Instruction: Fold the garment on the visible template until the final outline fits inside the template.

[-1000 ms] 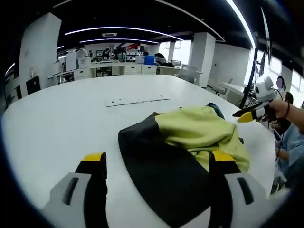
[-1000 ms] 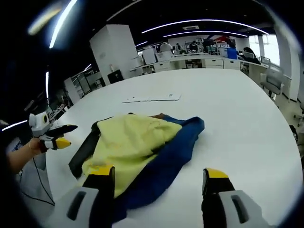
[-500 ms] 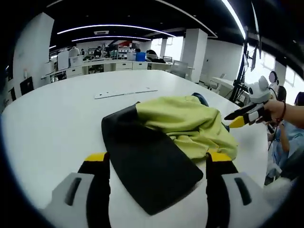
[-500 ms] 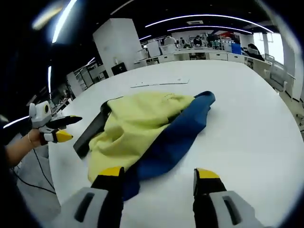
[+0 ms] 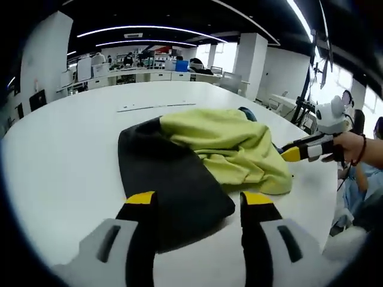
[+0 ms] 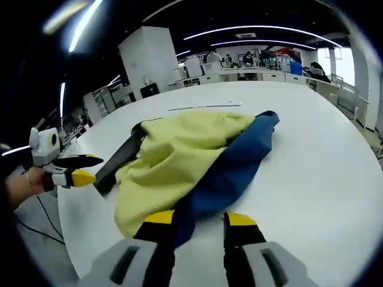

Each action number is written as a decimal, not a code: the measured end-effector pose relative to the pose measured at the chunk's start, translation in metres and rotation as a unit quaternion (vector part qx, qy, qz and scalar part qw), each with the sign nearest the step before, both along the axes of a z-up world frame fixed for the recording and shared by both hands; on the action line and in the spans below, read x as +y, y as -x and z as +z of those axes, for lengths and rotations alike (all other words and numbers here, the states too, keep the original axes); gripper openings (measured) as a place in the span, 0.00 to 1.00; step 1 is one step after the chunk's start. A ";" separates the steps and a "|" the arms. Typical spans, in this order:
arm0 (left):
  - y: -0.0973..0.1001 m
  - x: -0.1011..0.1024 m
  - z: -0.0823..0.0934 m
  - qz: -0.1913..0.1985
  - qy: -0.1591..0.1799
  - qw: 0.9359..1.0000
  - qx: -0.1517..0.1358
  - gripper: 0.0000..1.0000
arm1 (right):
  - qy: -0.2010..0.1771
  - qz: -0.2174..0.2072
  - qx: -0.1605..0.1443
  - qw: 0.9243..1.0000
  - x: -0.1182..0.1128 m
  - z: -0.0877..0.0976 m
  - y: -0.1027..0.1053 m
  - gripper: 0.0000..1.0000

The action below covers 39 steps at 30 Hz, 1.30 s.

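A crumpled garment lies on the white table (image 5: pixel 66 155), with a yellow-green panel (image 5: pixel 227 143), a black panel (image 5: pixel 167 173) and a blue panel (image 6: pixel 239 161). In the left gripper view, my left gripper (image 5: pixel 199 200) is open and low over the table, with the near edge of the black panel between its jaws. In the right gripper view, my right gripper (image 6: pixel 199 218) is open with a narrow gap, and the near tip of the blue panel sits just inside it. The right gripper (image 5: pixel 305 152), held by a hand, shows beside the yellow-green hem. The left gripper (image 6: pixel 69 170) shows at the garment's black side.
A thin white strip (image 5: pixel 157 107) lies flat on the table beyond the garment, and it appears again as the strip (image 6: pixel 206 106) in the right gripper view. Desks, pillars and chairs (image 5: pixel 230 81) stand far behind. Bare tabletop (image 6: pixel 323 161) spreads to the right of the blue panel.
Both grippers have come down and forward to the garment's near edges. Both pairs of jaws have narrowed, the right more than the left. The garment looks larger and closer in both views.
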<state>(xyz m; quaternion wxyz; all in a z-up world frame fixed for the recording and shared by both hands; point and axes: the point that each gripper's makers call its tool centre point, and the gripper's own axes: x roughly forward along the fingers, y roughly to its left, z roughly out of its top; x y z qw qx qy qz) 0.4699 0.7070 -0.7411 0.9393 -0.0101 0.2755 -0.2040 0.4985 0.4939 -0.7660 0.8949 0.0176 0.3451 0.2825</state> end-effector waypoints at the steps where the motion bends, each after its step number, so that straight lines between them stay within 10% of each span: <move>1: 0.000 -0.002 -0.001 0.000 -0.006 1.000 -0.002 0.46 | 0.000 -0.002 0.000 1.000 0.001 -0.001 0.000 0.20; 11: 0.002 -0.001 -0.021 0.014 -0.072 0.997 0.012 0.32 | 0.009 -0.024 -0.009 1.000 -0.001 -0.006 -0.002 0.04; 18: 0.006 0.010 -0.023 0.013 -0.113 0.993 0.011 0.02 | 0.003 -0.026 -0.012 1.000 -0.009 -0.002 -0.004 0.00; 39: 0.019 0.095 -0.012 0.109 -0.127 0.986 0.021 0.00 | 0.024 -0.061 0.003 0.998 -0.064 0.011 0.002 0.00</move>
